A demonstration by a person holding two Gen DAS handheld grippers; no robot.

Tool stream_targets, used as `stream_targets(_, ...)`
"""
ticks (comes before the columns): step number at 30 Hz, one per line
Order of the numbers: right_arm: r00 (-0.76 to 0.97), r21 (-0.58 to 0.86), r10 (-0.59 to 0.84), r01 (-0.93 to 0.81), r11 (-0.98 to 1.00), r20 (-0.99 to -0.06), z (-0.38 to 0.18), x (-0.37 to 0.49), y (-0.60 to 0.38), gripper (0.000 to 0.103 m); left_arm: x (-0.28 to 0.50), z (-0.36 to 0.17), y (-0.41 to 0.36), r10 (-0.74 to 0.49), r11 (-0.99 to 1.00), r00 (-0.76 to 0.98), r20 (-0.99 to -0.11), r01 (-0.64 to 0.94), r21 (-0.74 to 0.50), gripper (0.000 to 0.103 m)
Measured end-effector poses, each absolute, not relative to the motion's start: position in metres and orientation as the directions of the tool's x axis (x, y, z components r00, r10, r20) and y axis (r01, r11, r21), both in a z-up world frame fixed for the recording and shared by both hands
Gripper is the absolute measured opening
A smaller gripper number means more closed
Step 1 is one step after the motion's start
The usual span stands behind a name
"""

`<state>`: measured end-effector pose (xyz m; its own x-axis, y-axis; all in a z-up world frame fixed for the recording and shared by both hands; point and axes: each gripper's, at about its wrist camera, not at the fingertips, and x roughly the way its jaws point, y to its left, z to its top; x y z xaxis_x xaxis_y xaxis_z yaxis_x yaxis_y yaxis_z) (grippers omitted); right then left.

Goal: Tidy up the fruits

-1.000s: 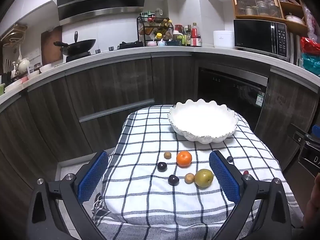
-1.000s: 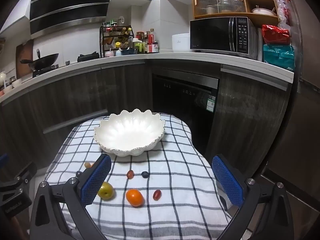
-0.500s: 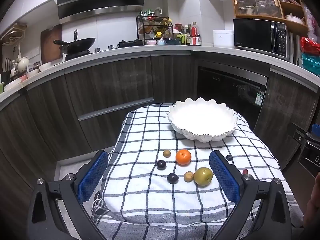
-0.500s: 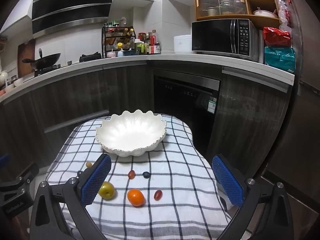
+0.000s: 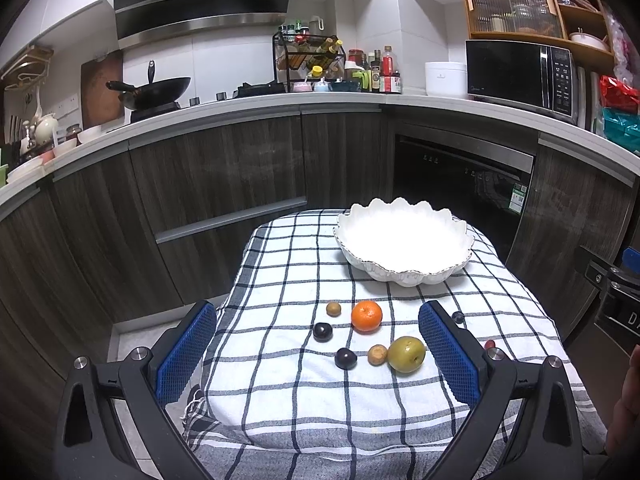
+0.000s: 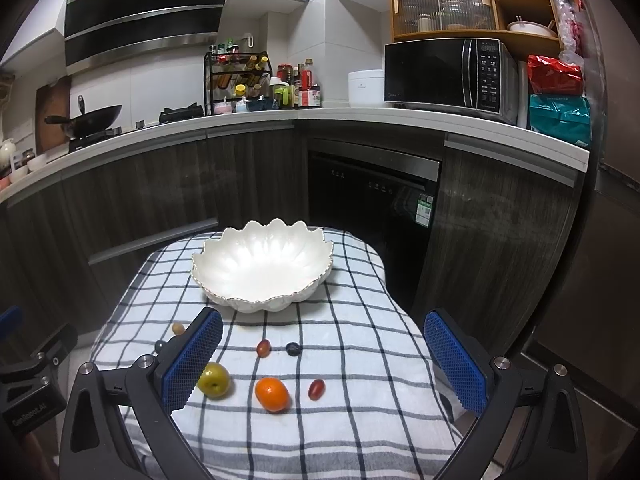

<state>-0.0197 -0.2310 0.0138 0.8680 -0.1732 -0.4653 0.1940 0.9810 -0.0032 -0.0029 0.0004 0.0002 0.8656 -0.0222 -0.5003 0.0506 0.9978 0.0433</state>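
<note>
A white scalloped bowl (image 5: pixel 404 240) stands empty at the far end of a small table with a checked cloth (image 5: pixel 280 380); it also shows in the right wrist view (image 6: pixel 262 266). Several fruits lie loose in front of it: an orange (image 5: pixel 366 315), a green pear (image 5: pixel 406 354), two dark plums (image 5: pixel 322 331) (image 5: pixel 345 358), two small brown fruits (image 5: pixel 333 309) (image 5: pixel 377 354). The right wrist view shows an orange (image 6: pixel 272 394), a green pear (image 6: pixel 214 380), a red grape (image 6: pixel 316 389), another red one (image 6: pixel 263 347), a blueberry (image 6: pixel 293 349). My left gripper (image 5: pixel 316 360) and right gripper (image 6: pixel 324 364) are open, empty, held above the near edge.
Dark wood cabinets and a built-in dishwasher (image 6: pixel 372 216) surround the table closely. The counter holds a wok (image 5: pixel 154 90), a spice rack (image 5: pixel 308 60) and a microwave (image 5: pixel 520 74). The other gripper shows at the frame edge (image 6: pixel 28 384).
Both views have shifted slightly; the bowl and fruits sit a little higher in frame. No fruit has moved on the cloth. Both grippers stay open.
</note>
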Motion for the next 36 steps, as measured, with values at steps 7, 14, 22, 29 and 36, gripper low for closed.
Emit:
stream_targets(7, 0.866, -0.004, -0.169, 0.19, 0.982, -0.47, 0.0133, -0.0192, -0.2298, 0.103, -0.0035, -0.0006, 0.001, -0.024, 0.998, 0.865, -0.501, 0.052, 0.043, 0.103)
stream_targets(14, 0.864, 0.001, -0.164, 0.187, 0.982, -0.475, 0.0136, -0.0187, -0.2309, 0.103, -0.0038, 0.0017, 0.0005, -0.026, 0.997, 0.862, -0.506, 0.056, 0.044, 0.103)
stream_targets(22, 0.864, 0.002, -0.164, 0.188, 0.982, -0.476, 0.0132, -0.0188, -0.2309, 0.103, -0.0037, 0.0012, -0.0002, -0.028, 0.997, 0.862, -0.507, 0.057, 0.042, 0.103)
stream_targets(29, 0.864, 0.003, -0.163, 0.186, 0.983, -0.476, 0.0135, -0.0189, -0.2312, 0.103, -0.0039, 0.0006, -0.0005, -0.027, 0.997, 0.862, -0.506, 0.057, 0.043, 0.103)
stream_targets(36, 0.864, 0.003, -0.163, 0.187, 0.982, -0.476, 0.0136, -0.0187, -0.2312, 0.103, -0.0039, 0.0007, -0.0005, -0.025, 0.998, 0.862, -0.506, 0.055, 0.043, 0.103)
